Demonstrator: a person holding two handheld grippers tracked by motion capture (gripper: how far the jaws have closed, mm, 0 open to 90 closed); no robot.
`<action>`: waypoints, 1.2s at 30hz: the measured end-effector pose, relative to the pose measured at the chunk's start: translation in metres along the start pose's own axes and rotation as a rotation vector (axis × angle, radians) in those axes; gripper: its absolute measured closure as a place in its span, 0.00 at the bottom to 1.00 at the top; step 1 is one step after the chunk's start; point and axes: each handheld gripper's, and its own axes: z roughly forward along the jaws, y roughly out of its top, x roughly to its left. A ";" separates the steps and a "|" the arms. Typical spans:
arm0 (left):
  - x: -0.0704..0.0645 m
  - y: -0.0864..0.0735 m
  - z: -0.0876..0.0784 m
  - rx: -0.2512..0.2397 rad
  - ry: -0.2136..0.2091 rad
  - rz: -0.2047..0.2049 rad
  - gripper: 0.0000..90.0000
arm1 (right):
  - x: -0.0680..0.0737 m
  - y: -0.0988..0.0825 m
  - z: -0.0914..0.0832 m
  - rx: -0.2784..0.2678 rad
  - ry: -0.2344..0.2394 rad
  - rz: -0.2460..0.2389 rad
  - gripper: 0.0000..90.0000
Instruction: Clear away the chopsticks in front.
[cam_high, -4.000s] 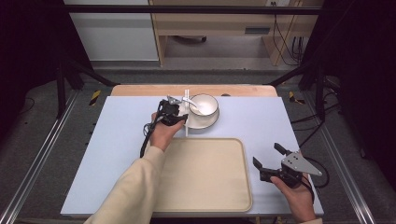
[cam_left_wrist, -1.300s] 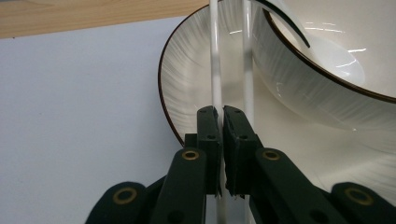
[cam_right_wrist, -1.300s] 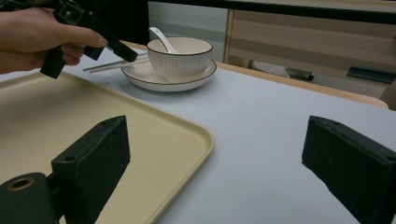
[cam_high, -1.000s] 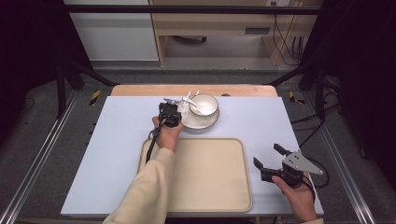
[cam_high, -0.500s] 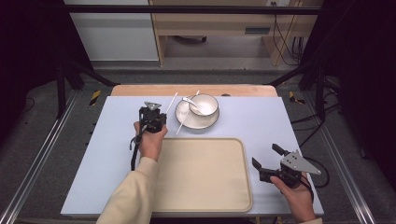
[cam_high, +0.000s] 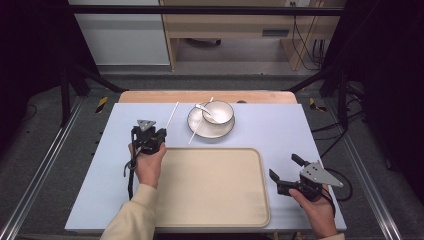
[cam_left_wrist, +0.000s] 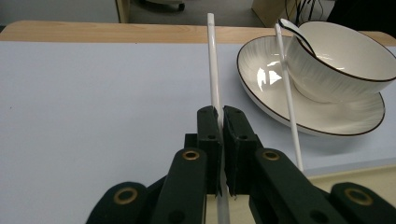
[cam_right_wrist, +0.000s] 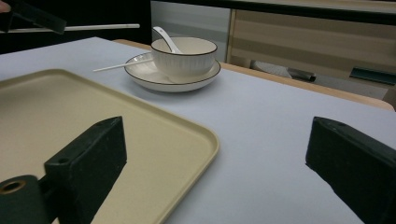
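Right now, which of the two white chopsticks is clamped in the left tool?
The lifted chopstick, left of the plate, pinched by the left tool. The other chopstick lies across the plate's rim, untouched.

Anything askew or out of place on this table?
One thin white chopstick lies slanted across the white plate's rim, apart from its mate, which the left gripper holds. Nothing spilled or damaged.

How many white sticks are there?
2. One stick is pinched in the left gripper, up off the table. The other stick leans on the plate beside the bowl.
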 end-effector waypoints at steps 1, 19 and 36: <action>0.000 -0.002 -0.003 -0.004 0.002 -0.003 0.95 | 0.000 0.000 0.000 0.000 0.002 0.003 0.04; 0.003 -0.017 -0.037 -0.057 0.019 -0.045 0.95 | -0.002 0.001 -0.002 -0.087 0.006 -0.004 0.03; -0.010 -0.056 -0.082 -0.063 0.040 -0.048 0.95 | 0.004 0.005 -0.004 -0.092 0.015 -0.026 0.03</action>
